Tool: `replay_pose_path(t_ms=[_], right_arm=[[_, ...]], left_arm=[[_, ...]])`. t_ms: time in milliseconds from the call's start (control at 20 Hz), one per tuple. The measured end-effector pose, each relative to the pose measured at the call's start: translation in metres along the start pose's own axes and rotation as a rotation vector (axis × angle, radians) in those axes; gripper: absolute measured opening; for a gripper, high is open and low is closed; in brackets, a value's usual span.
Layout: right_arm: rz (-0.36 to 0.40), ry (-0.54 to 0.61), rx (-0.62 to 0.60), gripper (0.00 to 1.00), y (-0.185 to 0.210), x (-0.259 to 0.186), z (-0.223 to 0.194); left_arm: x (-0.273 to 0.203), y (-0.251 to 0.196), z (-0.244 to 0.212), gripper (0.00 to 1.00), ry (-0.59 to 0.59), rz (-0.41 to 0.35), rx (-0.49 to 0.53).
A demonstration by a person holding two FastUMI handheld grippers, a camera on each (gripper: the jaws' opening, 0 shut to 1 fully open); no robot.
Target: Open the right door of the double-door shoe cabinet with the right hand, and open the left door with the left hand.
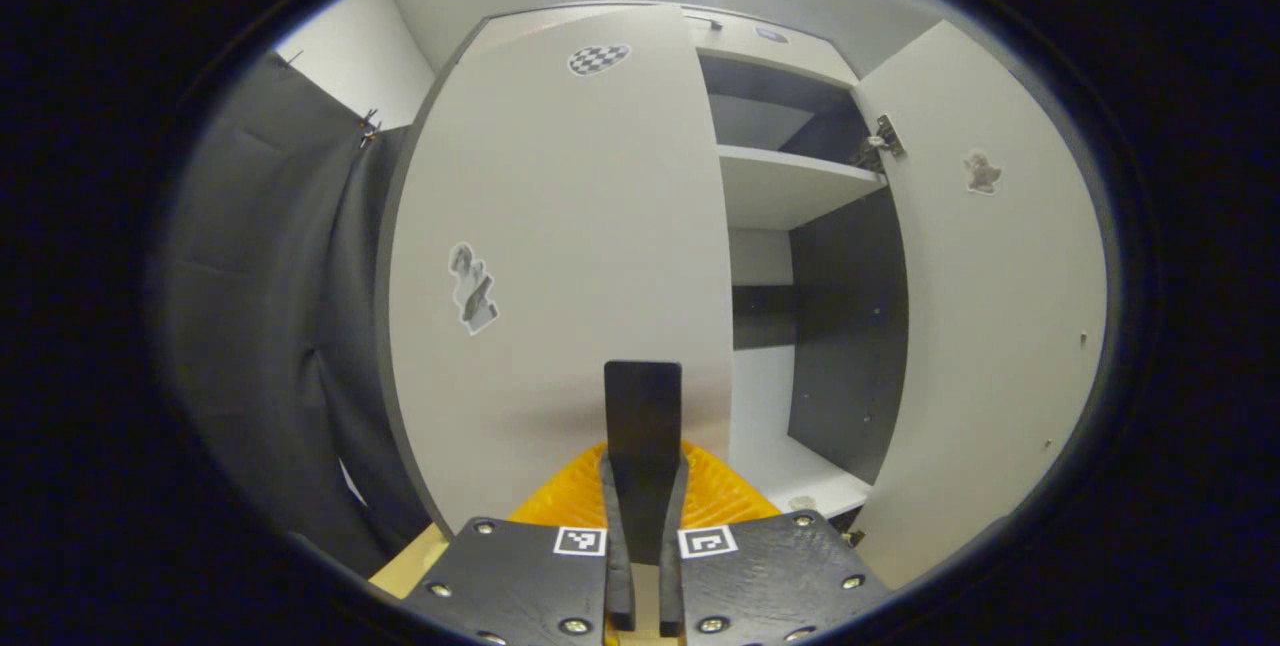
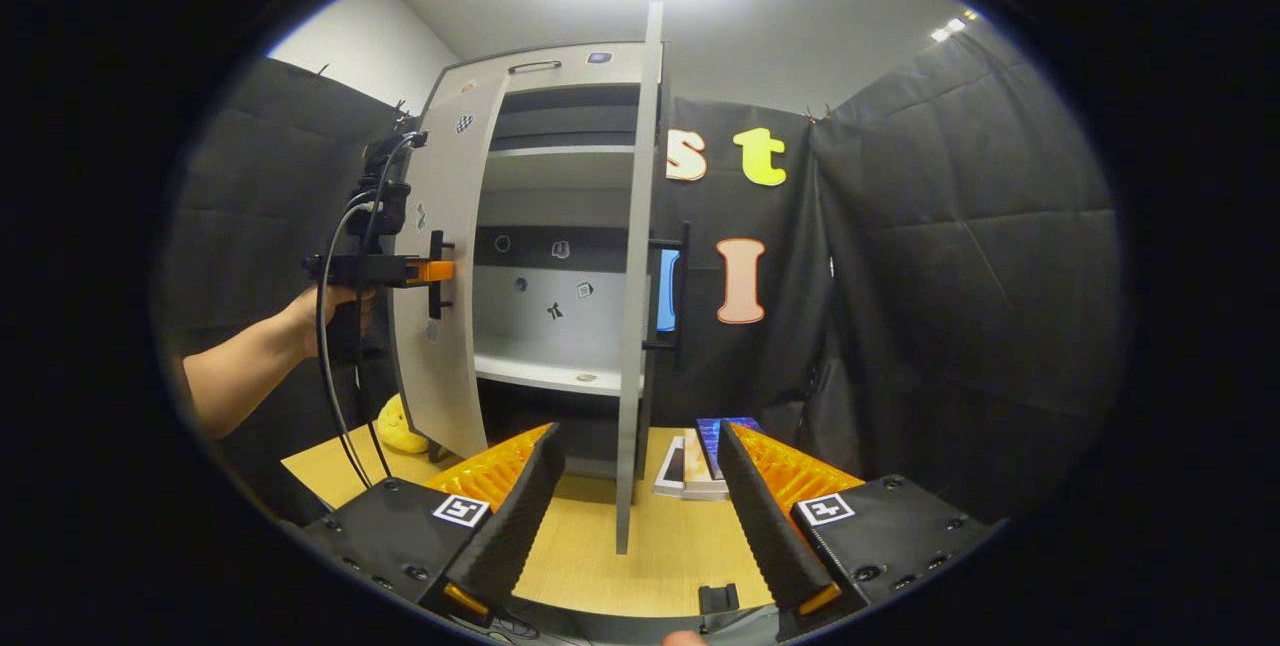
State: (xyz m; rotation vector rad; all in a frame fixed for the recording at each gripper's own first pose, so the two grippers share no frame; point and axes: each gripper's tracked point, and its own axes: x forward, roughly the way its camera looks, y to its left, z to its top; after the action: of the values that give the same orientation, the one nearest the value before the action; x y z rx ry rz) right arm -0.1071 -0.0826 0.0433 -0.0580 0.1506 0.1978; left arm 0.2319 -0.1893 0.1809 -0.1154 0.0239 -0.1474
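The shoe cabinet point(image 2: 560, 226) looks like smooth matt laminated board, pale on its left door point(image 1: 560, 256) and right door point(image 1: 1000, 306), with a small shiny metal hinge point(image 1: 884, 138) on the right door. Beneath the cabinet, the table point(image 2: 600, 546) shows a smooth light wood finish, and beside the cabinet hangs matt, creased cloth point(image 2: 960, 256).

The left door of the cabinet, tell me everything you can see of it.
The left door is a tall, flat, pale grey panel, matte like laminated board, with small stickers on its front, among them a checkered one near the top. A dark vertical handle sits at its free edge, and the left gripper is shut on it. The door stands swung partly open, hinged on the cabinet's left side, upright above the wooden table.
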Motion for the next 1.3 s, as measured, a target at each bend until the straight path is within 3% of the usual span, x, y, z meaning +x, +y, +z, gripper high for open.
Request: replay_pose_path(t_ms=[800, 1150, 1300], right_arm=[[0.105, -0.004, -0.019, 0.96, 0.038, 0.023, 0.0], [0.166, 0.015, -0.007, 0.94, 0.064, 0.043, 0.002], [0.175, 0.013, -0.016, 0.93, 0.071, 0.048, 0.001]], left_arm=[[-0.035, 0.03, 0.003, 0.09, -0.015, 0.03, -0.014], [-0.039, 0.041, 0.003, 0.12, -0.012, 0.048, -0.005], [-0.041, 0.046, 0.005, 0.06, -0.012, 0.052, 0.0]])
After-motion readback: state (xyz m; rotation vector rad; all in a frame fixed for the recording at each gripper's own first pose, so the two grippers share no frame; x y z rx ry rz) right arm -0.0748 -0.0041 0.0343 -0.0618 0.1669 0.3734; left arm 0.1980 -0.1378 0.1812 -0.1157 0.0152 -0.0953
